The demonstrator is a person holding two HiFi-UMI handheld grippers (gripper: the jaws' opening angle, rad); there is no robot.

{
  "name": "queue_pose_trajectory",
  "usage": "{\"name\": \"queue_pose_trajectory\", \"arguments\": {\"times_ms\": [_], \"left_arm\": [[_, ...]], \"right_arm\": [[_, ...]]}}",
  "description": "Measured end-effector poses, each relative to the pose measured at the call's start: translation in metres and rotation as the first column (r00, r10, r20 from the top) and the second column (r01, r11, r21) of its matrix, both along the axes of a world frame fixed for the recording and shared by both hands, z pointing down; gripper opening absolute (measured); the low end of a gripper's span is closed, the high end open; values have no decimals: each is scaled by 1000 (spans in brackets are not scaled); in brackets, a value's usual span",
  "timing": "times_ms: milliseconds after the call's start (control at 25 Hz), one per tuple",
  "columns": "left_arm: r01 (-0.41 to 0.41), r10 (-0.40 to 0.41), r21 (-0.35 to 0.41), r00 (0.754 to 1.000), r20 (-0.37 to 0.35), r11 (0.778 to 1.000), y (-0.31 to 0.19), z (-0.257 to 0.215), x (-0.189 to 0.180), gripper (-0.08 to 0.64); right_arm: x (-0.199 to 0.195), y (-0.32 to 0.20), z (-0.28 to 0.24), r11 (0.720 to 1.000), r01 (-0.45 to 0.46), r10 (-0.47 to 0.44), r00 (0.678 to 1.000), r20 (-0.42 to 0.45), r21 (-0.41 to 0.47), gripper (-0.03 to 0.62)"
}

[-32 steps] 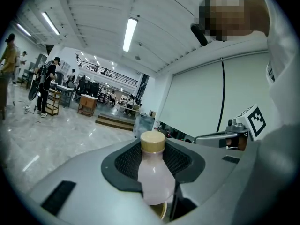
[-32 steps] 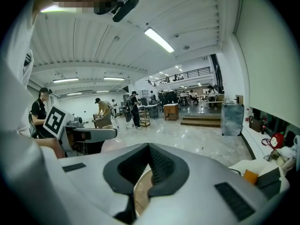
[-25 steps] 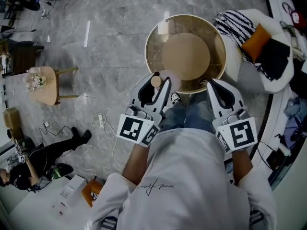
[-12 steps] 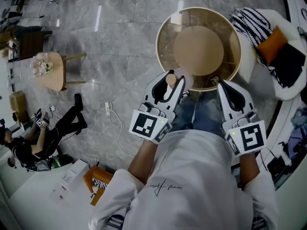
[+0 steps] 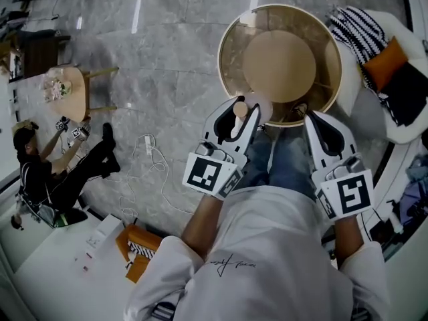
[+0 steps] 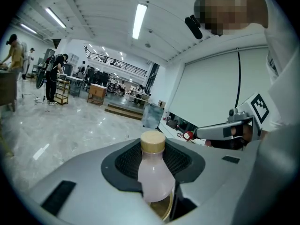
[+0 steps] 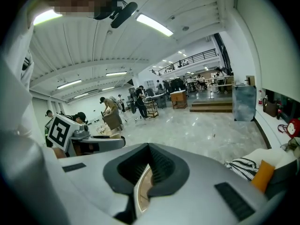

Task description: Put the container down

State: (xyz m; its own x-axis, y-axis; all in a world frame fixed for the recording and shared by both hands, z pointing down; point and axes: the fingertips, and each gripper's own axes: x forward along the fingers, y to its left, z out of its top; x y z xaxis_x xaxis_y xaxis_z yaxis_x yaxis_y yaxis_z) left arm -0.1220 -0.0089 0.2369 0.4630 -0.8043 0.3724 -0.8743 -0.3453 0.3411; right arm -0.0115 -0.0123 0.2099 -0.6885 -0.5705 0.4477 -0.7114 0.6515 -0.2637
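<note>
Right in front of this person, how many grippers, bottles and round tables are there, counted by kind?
Grippers: 2, the left gripper and the right gripper
Pink bottle: 1, held in the left gripper
Round table: 1
Total: 4

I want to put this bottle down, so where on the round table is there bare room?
The whole table top looks bare, rim to rim; the near edge, just ahead of the bottle in the left gripper, is closest. It is crowded only on the right, where the chair with its cushions sits beside the rim.
</note>
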Motion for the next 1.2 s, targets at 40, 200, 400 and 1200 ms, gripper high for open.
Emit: {"name": "queue_pose_trajectory", "arguments": {"times_ms": [40,200,400,1200], "left_arm": [[2,-2,-4,1000,2,1000,-1,4,0,149],[14,-14,-25,1000,17,1000,-3,17,-3,149],[10,-9,-39,999,36,999,-7,31,-3,149],[39,-33,-91,997,74,995,-25,90,22,149]], "right_arm": [[-1,0,3,1000,5,-5,1000,0,-5,15],[-4,-3,15,999,25,-25,1000,5,-27,17],[-4,-8,27,998,33,-32,999,9,-45,15],[49,-39,94,996,-51,48,998,-44,-68,15]]}}
